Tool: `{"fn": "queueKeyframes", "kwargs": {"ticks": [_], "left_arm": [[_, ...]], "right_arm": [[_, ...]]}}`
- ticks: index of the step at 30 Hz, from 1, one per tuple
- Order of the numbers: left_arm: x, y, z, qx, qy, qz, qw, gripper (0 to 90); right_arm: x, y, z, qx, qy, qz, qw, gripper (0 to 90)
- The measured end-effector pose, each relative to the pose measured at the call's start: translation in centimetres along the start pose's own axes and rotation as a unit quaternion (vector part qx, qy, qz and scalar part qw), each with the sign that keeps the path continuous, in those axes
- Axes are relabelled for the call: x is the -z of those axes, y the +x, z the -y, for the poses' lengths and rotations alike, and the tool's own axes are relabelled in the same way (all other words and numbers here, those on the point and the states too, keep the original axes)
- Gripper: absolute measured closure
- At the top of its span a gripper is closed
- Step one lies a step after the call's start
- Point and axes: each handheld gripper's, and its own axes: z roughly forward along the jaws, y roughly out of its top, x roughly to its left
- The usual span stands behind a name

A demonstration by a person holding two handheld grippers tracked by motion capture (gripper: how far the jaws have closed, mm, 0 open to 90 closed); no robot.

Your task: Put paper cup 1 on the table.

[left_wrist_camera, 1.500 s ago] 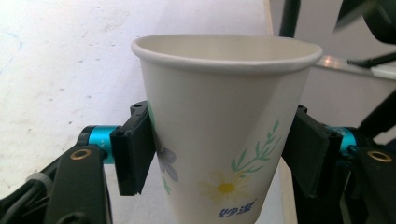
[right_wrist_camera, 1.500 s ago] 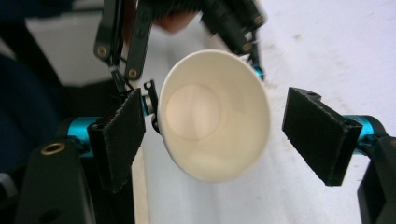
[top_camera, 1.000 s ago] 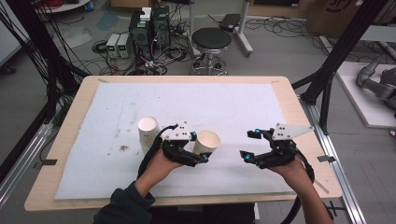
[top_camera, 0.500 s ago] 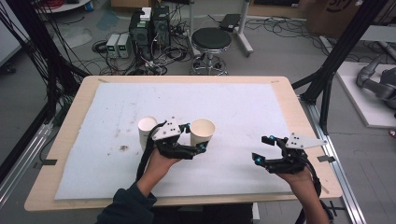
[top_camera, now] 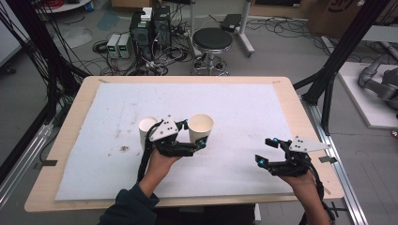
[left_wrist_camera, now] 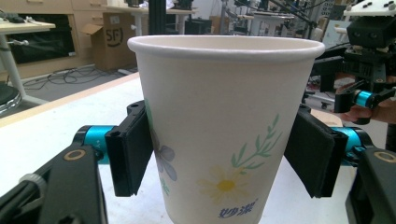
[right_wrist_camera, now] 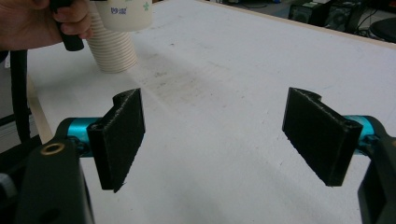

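Two grippers are parting: the right gripper (top_camera: 267, 151) is resting empty, jaws wide, having withdrawn to the near right, while the left gripper (top_camera: 192, 133) is clamping the flowered paper cup (top_camera: 201, 127) mid-table, right of the cup stack (top_camera: 146, 130), ready for placing.

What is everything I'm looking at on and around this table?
Flowered paper cup: one, white, between the left gripper's fingers.
Stack of ribbed paper cups: one, white, standing on the mat beside the held cup.
Mat: one, white, stained, covering the table.
Table: one, light wood.
Stool: one, black, beyond the table.
Left gripper: black, shut on the cup.
Right gripper: black, open, empty, near the table's right edge.
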Motion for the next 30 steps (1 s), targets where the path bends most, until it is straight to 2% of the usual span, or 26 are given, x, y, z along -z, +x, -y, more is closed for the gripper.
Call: {"fn": "queueKeyframes", "kwargs": {"ticks": [7, 20, 30], "left_arm": [[-0.4, 0.2, -0.7, -0.009, -0.012, -0.014, 0.9998, 29.2], [-1.4, 0.3, -0.7, -0.009, -0.016, -0.014, 0.9997, 29.2], [-2.9, 0.7, -0.9, -0.009, -0.019, -0.017, 0.9996, 29.2]], "right_arm": [[0.3, 0.0, 0.1, 0.005, -0.002, 0.006, 1.0, 21.9], [0.5, 0.1, 0.4, 0.011, -0.004, 0.011, 0.9999, 21.9], [0.3, 0.2, 0.5, 0.01, 0.001, 0.008, 0.9999, 21.9]]}}
